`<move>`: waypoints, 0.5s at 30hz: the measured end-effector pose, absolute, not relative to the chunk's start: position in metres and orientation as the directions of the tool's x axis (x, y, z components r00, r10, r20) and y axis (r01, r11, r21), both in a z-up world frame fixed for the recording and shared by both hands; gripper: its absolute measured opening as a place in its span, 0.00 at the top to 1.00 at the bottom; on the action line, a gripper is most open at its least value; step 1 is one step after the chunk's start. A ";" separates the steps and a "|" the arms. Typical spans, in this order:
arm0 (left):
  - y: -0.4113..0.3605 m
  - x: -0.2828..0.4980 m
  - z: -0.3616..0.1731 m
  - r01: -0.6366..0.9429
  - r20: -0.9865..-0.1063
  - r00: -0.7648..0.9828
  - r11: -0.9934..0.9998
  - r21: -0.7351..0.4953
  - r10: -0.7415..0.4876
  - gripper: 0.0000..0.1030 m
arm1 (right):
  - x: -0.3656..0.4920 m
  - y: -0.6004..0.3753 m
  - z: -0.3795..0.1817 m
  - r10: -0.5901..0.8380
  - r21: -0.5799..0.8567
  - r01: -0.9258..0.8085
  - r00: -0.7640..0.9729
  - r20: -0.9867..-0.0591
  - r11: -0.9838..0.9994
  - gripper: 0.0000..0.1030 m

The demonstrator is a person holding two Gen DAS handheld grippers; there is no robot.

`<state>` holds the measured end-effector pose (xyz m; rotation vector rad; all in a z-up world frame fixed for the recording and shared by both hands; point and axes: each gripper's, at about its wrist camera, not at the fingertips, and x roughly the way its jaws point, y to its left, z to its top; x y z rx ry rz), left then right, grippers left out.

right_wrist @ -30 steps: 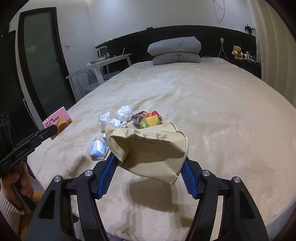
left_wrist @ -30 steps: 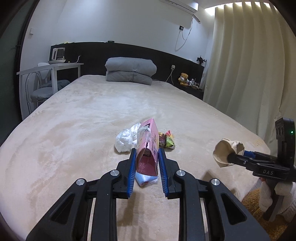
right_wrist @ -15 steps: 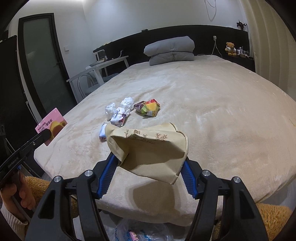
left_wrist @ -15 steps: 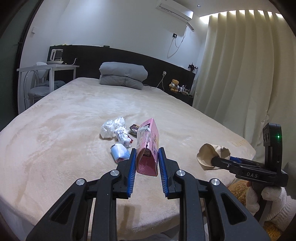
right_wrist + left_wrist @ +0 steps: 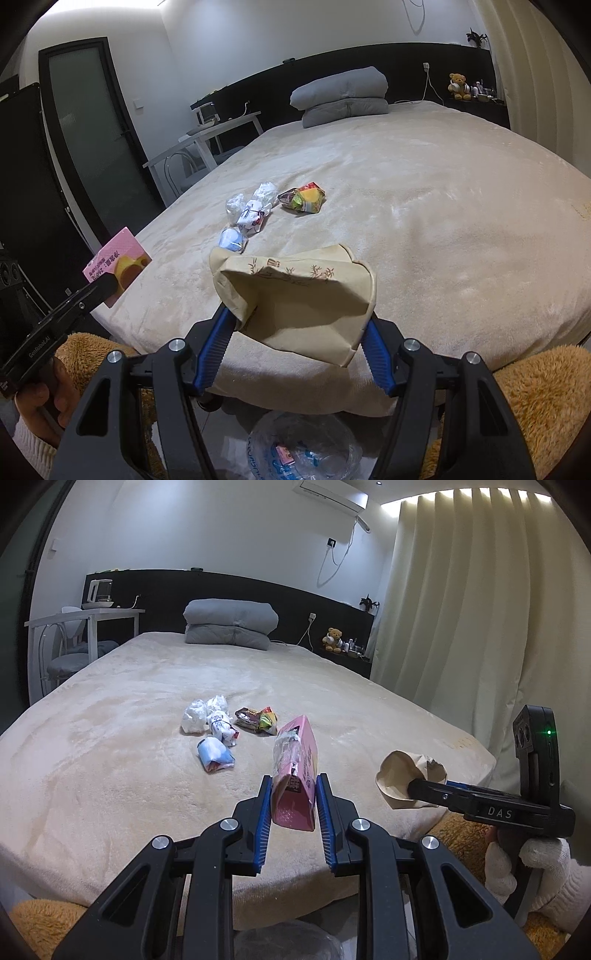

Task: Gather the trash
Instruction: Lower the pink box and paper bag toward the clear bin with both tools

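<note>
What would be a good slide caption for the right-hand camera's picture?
Right tool holding a crumpled tan paper bag above a clear trash bag, more litter waiting on the bed.

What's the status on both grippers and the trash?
Left gripper shut on pink carton. Right gripper shut on brown paper bag. Wrappers on bed. Clear bag below; nothing blocking.

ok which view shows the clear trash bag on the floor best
The right wrist view: the clear plastic bag sits open on the floor below the bed edge, between the right hand-held gripper's arms, with scraps visible inside. The left wrist view shows only a dim sliver of it.
</note>
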<state>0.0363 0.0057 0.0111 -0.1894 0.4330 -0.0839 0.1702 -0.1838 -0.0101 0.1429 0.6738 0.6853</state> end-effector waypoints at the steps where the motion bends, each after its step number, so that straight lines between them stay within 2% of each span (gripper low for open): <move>1: 0.003 0.035 0.009 0.041 -0.413 0.903 0.979 -0.198 -0.122 0.78 | 0.167 -0.184 -0.012 0.630 0.337 -0.540 0.568 -0.530 0.771 0.37; 12: -0.002 0.024 -0.009 0.033 -0.483 0.860 0.963 -0.266 -0.163 0.78 | 0.146 -0.178 -0.030 0.659 0.367 -0.571 0.469 -0.587 0.734 0.37; 15: 0.002 0.027 -0.020 0.012 -0.512 0.839 0.947 -0.322 -0.185 0.78 | 0.144 -0.171 -0.040 0.621 0.344 -0.548 0.468 -0.630 0.762 0.37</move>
